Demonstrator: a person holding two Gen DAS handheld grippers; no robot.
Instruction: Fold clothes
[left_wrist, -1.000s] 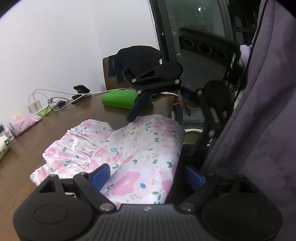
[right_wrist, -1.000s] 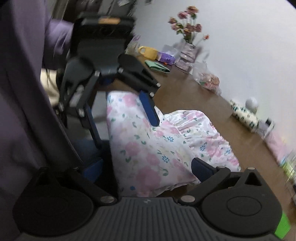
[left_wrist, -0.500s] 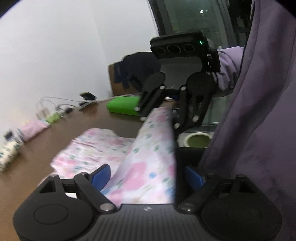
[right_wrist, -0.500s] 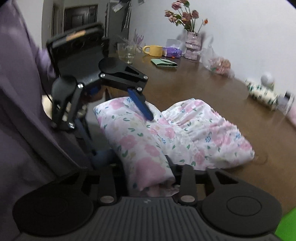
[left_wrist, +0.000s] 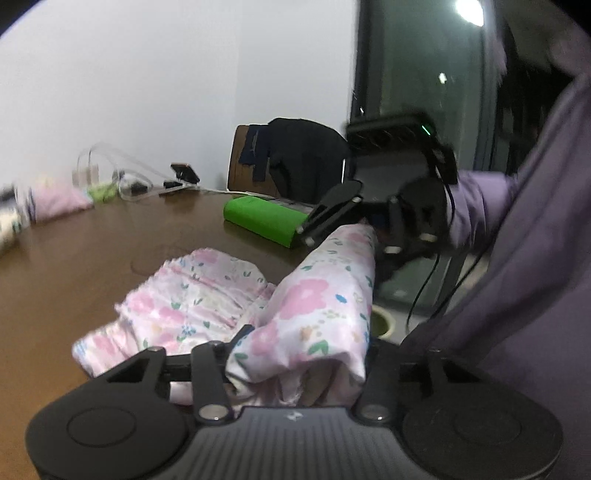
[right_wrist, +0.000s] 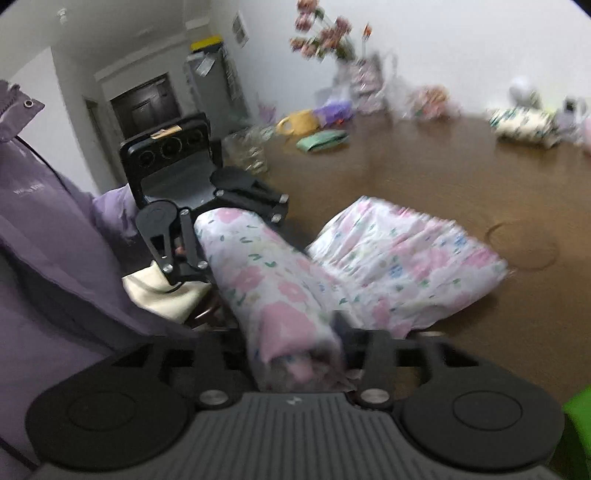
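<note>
Floral pink-and-white cloth (left_wrist: 317, 314) stretched in a taut band between the two tools, lifted off the brown surface (left_wrist: 92, 266) at the near edge. The left tool (left_wrist: 295, 369) was clamped on one end of the band, fabric bunched between its fingers. The right tool (right_wrist: 303, 354) was clamped on the other end. The rest of the cloth lay crumpled on the surface beside the band. A green box (left_wrist: 264, 219) sat near the surface's edge, beyond the cloth.
</note>
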